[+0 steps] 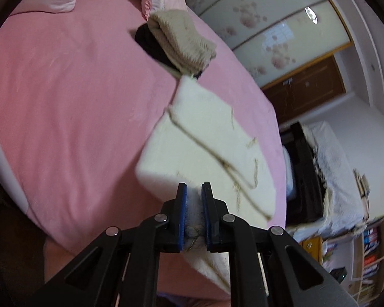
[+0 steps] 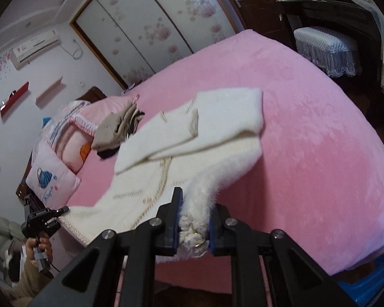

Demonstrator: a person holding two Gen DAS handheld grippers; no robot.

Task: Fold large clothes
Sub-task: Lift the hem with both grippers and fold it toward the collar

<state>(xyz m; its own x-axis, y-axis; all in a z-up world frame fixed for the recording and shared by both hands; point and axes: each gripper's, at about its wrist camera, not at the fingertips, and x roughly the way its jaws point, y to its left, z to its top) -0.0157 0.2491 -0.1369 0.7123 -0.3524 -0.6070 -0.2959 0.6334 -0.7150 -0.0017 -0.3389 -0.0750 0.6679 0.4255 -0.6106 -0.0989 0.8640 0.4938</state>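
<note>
A pink bed (image 2: 307, 133) fills the room. Beyond its far edge stands a wardrobe (image 2: 151, 33) with flower-printed sliding doors; an air conditioner (image 2: 34, 48) hangs on the white wall beside it. Pillows (image 2: 53, 176) lie at the bed's head.

Cream garment (image 2: 207, 117), pink bedspread (image 2: 307, 133)

The pink bed (image 2: 307, 133) carries a white garment (image 2: 204, 128); beyond it lie folded clothes (image 2: 115, 130), then pillows (image 2: 53, 176).
</note>
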